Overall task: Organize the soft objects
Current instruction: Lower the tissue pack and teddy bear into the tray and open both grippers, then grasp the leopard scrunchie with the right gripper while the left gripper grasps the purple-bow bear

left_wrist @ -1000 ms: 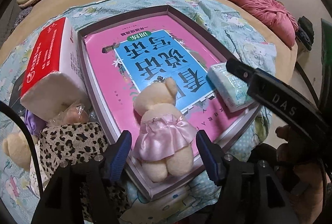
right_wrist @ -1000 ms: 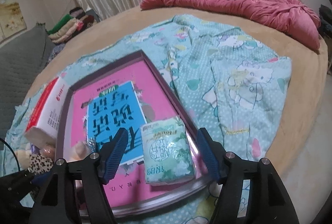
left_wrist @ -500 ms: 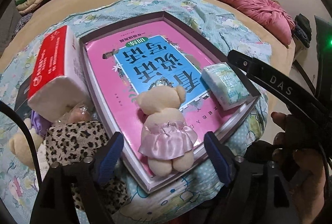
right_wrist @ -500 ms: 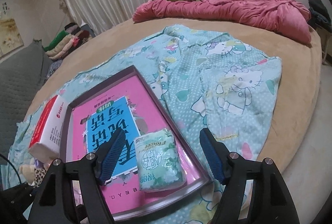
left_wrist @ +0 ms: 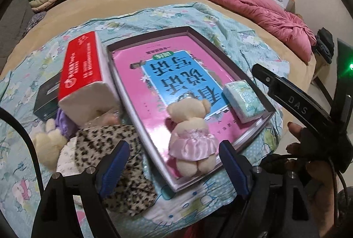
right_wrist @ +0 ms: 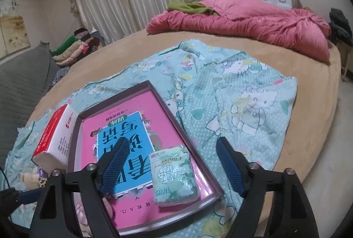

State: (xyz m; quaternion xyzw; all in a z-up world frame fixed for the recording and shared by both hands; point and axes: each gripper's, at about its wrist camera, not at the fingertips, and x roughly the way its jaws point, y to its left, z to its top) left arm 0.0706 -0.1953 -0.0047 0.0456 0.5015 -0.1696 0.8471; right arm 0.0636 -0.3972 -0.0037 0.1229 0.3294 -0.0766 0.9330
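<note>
So both claws were wide open with nothing in them. Our left claw hung low over the near edge of the shallow box, blue fingers spread either side of the little teddy bear in the pink satin dress without touching it. The bear lay face down on the pink and blue book that filled the box, its feet at the near rim.

Our right claw was up above the box's near right corner, also gaping. The green tissue pack sat between its fingers in that view, lying flat on the book right against the box's right wall. From the left camera the same pack was just to the right of the bear, not touching it.

Left of the box, leaning against its side, was the red and white tissue brick. In front of that we had a leopard print cloth bunched up, a cream plush toy poking out beside it with a bit of purple, and a dark box behind. Everything sat on the Hello Kitty sheet over the round bed, with the pink duvet heaped at the far side.
</note>
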